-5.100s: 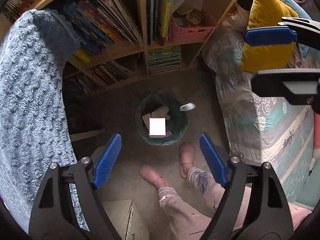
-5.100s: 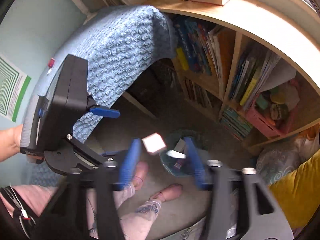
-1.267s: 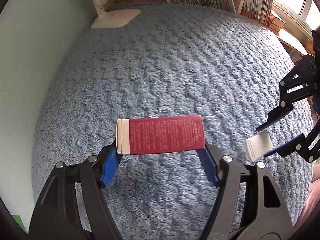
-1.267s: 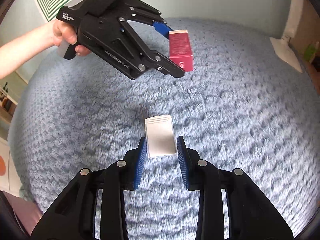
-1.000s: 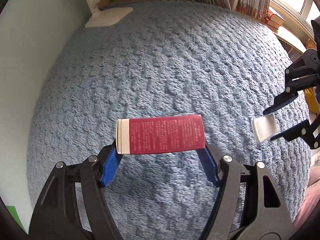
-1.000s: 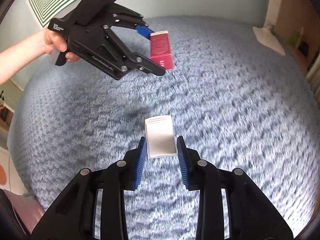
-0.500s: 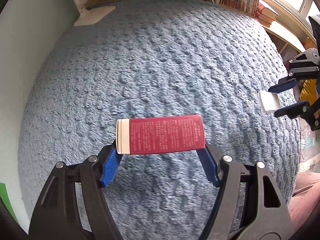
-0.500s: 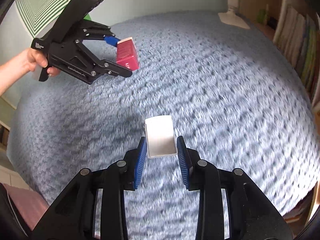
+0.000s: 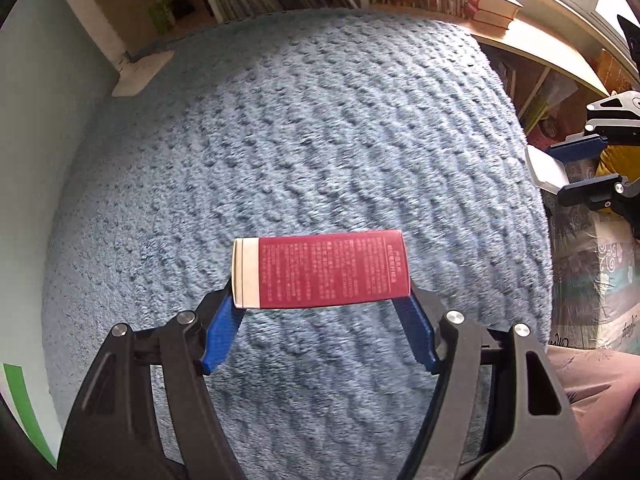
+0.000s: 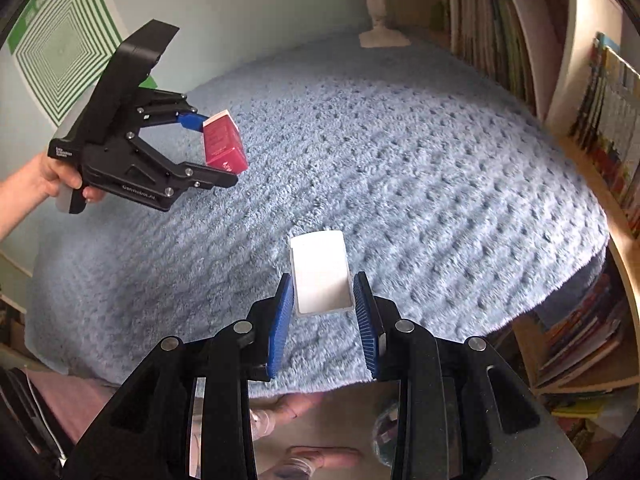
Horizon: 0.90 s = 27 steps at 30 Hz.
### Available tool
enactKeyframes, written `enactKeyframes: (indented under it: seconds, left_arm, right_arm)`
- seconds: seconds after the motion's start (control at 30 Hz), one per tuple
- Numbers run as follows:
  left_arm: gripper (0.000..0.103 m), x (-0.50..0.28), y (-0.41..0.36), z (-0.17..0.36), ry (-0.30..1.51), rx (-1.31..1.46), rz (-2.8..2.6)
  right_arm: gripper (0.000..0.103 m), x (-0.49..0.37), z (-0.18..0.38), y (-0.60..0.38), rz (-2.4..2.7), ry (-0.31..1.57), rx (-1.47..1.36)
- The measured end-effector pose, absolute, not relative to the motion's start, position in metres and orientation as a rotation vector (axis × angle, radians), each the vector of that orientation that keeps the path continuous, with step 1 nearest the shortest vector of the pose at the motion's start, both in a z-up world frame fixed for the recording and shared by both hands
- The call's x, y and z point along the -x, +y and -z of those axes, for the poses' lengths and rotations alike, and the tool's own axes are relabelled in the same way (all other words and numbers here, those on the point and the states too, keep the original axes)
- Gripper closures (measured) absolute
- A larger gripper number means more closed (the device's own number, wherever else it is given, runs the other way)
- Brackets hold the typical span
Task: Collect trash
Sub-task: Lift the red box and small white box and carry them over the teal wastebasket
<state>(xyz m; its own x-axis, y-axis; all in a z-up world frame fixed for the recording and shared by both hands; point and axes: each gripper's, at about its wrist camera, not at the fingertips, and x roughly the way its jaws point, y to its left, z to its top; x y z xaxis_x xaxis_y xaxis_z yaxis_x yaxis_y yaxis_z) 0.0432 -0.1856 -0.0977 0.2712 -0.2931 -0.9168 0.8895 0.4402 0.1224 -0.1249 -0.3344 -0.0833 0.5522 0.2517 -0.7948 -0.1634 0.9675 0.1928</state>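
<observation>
1. the left gripper (image 9: 322, 300) is clamped on the ends of a red carton (image 9: 322, 269), held level above the fluffy blue blanket (image 9: 280, 140) — it has drifted back toward the person over the last second.
2. the right gripper (image 10: 323, 300) pinches a small white box (image 10: 320, 272) between its blue pads, and has swung out past the blanket's edge toward the bookshelf (image 10: 580, 92).
3. both pieces are off the blanket, so i'd guess the carry to a bin comes next — none shows clearly now.

Blue knitted blanket (image 9: 304, 152), bookshelves full of books (image 10: 600, 92), green concentric-square poster (image 10: 60, 48)
</observation>
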Motion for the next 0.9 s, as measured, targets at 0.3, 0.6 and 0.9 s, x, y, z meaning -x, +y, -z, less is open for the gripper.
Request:
enactKeyframes:
  seconds: [0.3, 0.6, 0.9]
  left_arm:
    - [0.036, 0.031, -0.257, 0.081, 0.934, -0.771, 0.995]
    - [0.036, 0.112, -0.338, 0.096, 0.930, -0.854, 1.127]
    - [0.036, 0.178, -0.396, 0.131, 0.963, -0.944, 1.228]
  right_arm:
    - [0.071, 0.204, 0.088, -0.403, -0.139, 0.919, -0.205]
    - [0.071, 0.288, 0.109, -0.472, -0.020, 0.924, -0.327]
    - [0.071, 0.345, 0.149, -0.513, 0.071, 0.949, -0.457]
